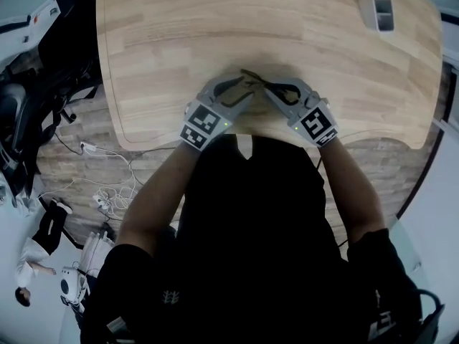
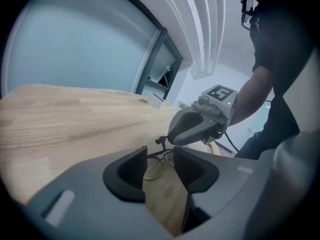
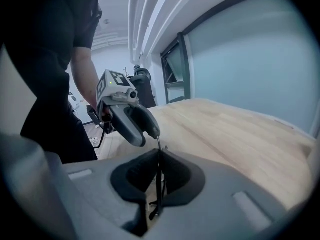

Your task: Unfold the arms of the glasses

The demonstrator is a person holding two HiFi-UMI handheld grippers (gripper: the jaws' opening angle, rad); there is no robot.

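Thin dark-framed glasses (image 1: 254, 82) are near the front edge of the wooden table (image 1: 215, 34), between both grippers. My right gripper (image 1: 275, 92) is shut on a thin dark arm of the glasses (image 3: 158, 184), which runs upright between its pads (image 3: 172, 176). My left gripper (image 1: 240, 92) faces it from the left. In the left gripper view its jaws (image 2: 159, 165) stand apart with nothing pressed between them, and a lens of the glasses (image 2: 152, 169) shows through the gap just beyond. The right gripper (image 2: 197, 126) hangs close above that lens. The left gripper (image 3: 132, 121) nearly touches the arm's upper end.
A small white holder (image 1: 380, 11) stands at the table's far right. The table's front edge (image 1: 237, 133) runs right under both grippers, against the person's body. Cables (image 1: 107, 185) and a dark chair (image 1: 43, 63) are on the floor to the left.
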